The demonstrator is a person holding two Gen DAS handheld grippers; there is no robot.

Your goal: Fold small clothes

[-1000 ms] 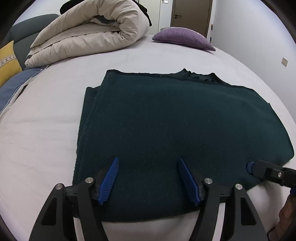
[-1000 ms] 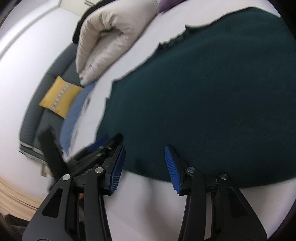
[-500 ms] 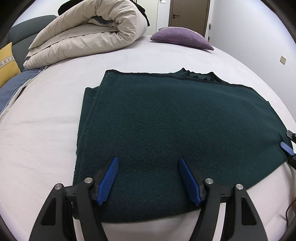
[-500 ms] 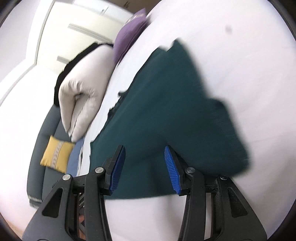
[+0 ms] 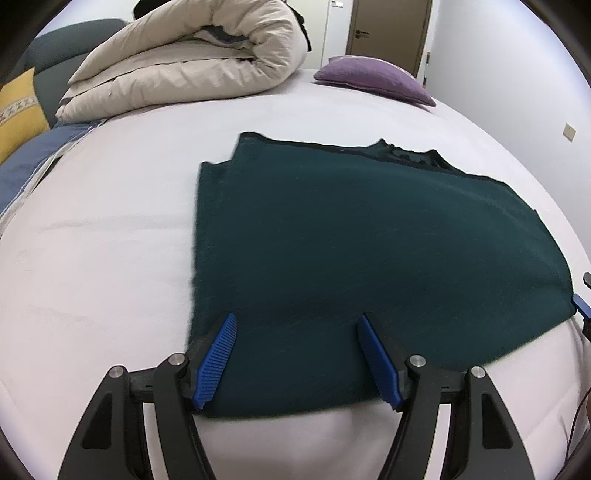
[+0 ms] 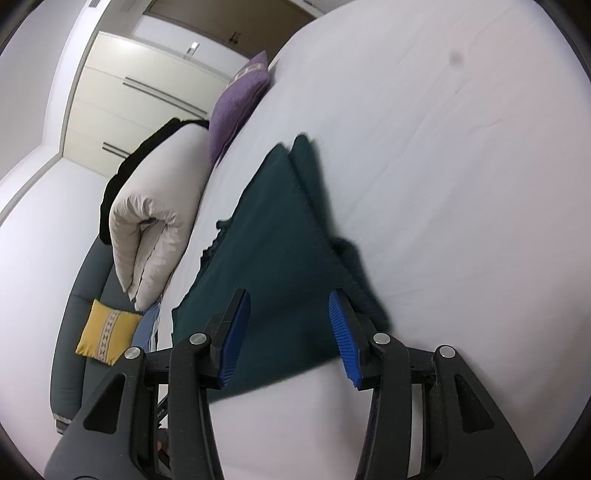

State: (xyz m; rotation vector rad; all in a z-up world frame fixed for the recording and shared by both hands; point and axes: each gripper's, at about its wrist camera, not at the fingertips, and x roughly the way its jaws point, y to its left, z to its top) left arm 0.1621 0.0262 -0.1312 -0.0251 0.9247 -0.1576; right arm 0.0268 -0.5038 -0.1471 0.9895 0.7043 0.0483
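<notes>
Sweater [image 5: 369,240] beneath both grippers' parted jaws

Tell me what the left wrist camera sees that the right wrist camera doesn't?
Only the left wrist view shows the brown door, a wall socket, and the right gripper's tip at the sweater's edge. Only the right wrist view shows the white wardrobe. Both show the dark green sweater lying flat on the bed, the rolled duvet, the purple pillow and the yellow cushion.
</notes>
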